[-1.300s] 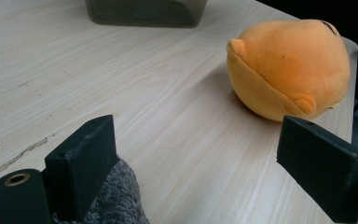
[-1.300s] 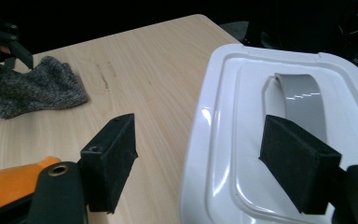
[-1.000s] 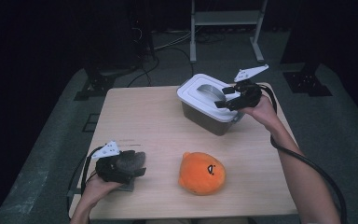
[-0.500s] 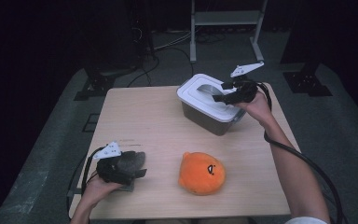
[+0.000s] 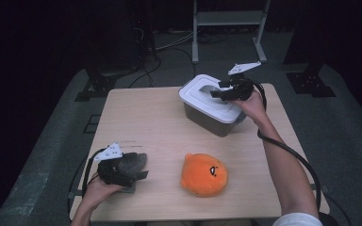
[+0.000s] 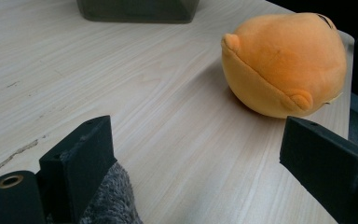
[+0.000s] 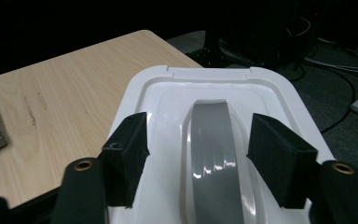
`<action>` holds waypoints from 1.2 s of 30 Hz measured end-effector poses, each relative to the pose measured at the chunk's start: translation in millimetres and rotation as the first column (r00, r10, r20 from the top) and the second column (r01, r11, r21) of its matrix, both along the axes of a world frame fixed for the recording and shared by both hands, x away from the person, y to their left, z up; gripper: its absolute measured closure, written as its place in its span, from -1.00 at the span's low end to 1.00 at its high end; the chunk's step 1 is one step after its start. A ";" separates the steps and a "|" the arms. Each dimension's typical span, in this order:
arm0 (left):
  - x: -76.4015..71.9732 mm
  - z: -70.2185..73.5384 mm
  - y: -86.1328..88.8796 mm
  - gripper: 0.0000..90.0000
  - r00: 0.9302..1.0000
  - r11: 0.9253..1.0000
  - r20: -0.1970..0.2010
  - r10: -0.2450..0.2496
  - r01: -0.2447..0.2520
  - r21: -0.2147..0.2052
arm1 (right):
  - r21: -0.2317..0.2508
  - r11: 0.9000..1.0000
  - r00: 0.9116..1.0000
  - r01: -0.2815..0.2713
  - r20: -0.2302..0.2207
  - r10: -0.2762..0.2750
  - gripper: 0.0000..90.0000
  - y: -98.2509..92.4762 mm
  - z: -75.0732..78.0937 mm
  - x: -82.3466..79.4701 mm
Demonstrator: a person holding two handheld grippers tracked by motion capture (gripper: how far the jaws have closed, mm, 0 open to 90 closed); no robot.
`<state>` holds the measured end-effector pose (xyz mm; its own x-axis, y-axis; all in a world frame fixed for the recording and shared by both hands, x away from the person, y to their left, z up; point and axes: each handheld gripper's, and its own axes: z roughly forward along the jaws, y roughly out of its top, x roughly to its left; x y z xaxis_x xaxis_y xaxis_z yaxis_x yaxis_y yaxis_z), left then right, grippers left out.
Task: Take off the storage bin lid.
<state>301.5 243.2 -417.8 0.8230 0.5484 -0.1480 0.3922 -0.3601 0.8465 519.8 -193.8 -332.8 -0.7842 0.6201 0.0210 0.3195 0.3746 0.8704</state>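
High view: dark storage box with white lid (image 5: 206,96) stands on the counter (image 5: 146,122), toward its far right part; this box is the landmark for all places below; right gripper (image 5: 219,92) sits over the lid, held by the person's right hand (image 5: 250,101), which comes in from the box's right side; cable trails from that gripper down along the forearm.

Right gripper view: grey handle (image 7: 212,154) runs down the middle of the lid, set in a recess; right gripper (image 7: 200,154) has one jaw on each side of the handle, with gaps visible between each pad and the grey strip; jaws have just been closing with the handle between them, but the pads are not pressing on it; state is spread, nothing pinched.

Orange plush toy (image 5: 204,174) lies on the counter on the near side of the box, well apart from it, toward the person.

Left gripper (image 5: 143,168) rests near the counter's near left corner, far from the box, to the left of the plush; left hand (image 5: 99,190) holds it; a grey knitted cloth (image 5: 132,162) lies at that gripper.

Left gripper view: jaws stand wide apart, nothing between the pads; grey cloth (image 6: 107,200) lies against the inner side of the left-hand jaw; plush (image 6: 284,63) beyond; box base (image 6: 137,10) at top edge.
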 end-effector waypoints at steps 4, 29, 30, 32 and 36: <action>0.4 0.1 0.4 -0.79 1.000 1.000 0.001 -0.001 0.001 -0.003 | -0.011 1.000 1.000 0.013 0.002 -0.013 -0.14 0.2 -4.8 4.8; -1.0 -1.3 -0.9 -0.79 1.000 1.000 -0.014 -0.013 0.013 0.007 | -0.060 0.998 1.000 -0.016 -0.013 0.016 0.46 6.0 -17.1 6.8; -1.1 -1.4 -0.9 -0.79 1.000 1.000 -0.015 -0.012 0.013 0.007 | -0.059 0.998 1.000 -0.024 -0.016 0.023 0.46 5.7 -17.0 5.9; -1.2 -1.7 -1.0 -0.79 1.000 1.000 -0.016 -0.012 0.012 0.004 | -0.063 0.997 0.999 -0.037 -0.015 0.036 0.46 5.2 -16.7 4.0; -1.3 -1.7 -1.8 -0.79 1.000 1.000 -0.011 -0.014 0.014 0.008 | -0.074 0.995 0.998 -0.064 -0.015 0.063 0.46 5.3 -15.9 -2.5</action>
